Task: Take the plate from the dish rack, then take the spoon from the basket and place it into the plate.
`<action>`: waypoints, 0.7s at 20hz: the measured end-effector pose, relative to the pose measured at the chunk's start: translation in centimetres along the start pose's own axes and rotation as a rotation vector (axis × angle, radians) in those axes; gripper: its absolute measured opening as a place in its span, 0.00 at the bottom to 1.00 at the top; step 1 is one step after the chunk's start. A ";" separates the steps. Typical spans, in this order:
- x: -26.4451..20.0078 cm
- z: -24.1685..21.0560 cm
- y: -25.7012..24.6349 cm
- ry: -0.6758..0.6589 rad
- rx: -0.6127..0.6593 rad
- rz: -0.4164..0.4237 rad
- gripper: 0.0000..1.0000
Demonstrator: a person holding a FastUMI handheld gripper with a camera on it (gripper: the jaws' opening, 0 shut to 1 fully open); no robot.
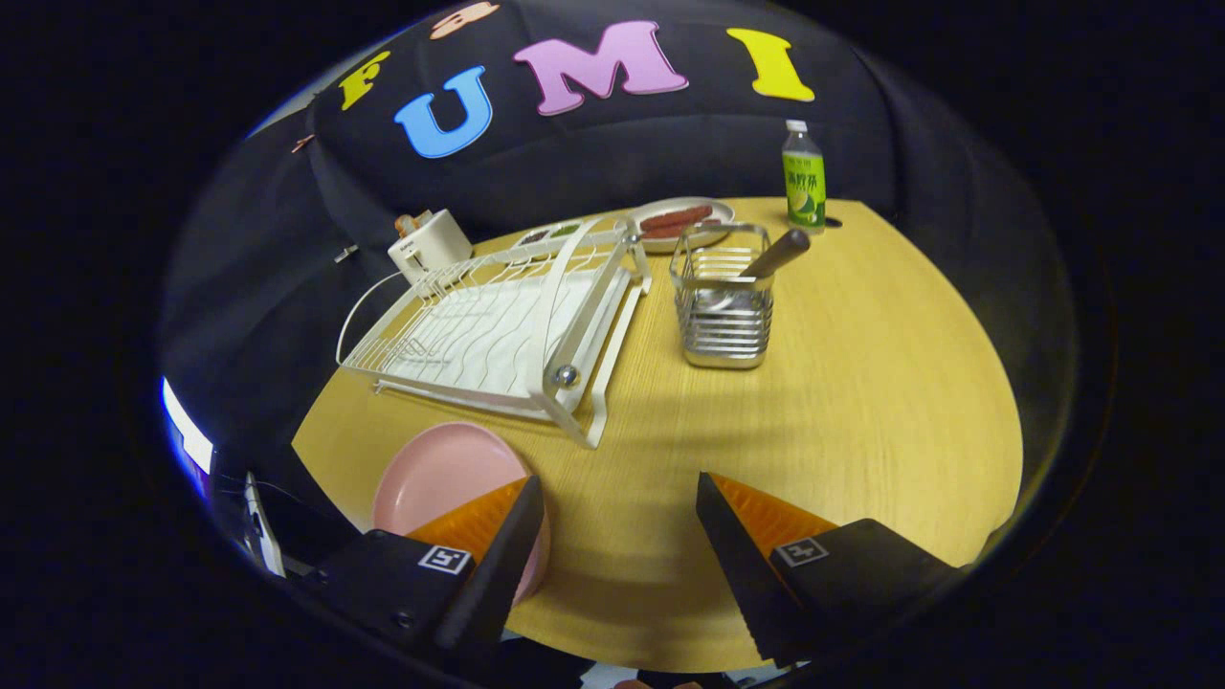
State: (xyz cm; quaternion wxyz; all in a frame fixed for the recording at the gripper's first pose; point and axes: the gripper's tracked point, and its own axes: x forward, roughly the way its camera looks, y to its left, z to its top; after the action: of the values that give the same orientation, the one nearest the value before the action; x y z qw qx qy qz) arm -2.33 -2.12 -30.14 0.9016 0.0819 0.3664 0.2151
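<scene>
A pink plate [442, 476] lies flat on the wooden table, near its front edge, partly under my left finger. The white wire dish rack [498, 321] stands beyond it with no dishes in it. To the rack's right is a metal slatted basket [723, 311]. A spoon with a brown handle [777, 254] leans out of the basket's top right; its bowl is hidden inside. My gripper [617, 498] hovers over the table's near edge, open, with only bare table between the fingers. The basket is well beyond the fingers.
A white toaster [428, 244] stands behind the rack. A plate with sausages [681, 222] and a green drink bottle [803, 182] sit at the table's far side. The round table [861, 383] has bare wood to the right of the basket.
</scene>
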 end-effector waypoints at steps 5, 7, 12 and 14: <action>-1.3 6.2 -3.5 -0.215 -0.085 -0.094 0.98; -0.8 7.8 -4.8 -0.262 -0.094 -0.118 0.98; 1.5 11.2 -7.9 -0.342 -0.107 -0.172 0.98; 2.9 11.9 -8.7 -0.360 -0.119 -0.185 0.98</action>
State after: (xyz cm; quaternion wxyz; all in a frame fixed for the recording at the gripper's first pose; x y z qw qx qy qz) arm 10.63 -8.46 -26.07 0.9717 0.0315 0.1918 0.1344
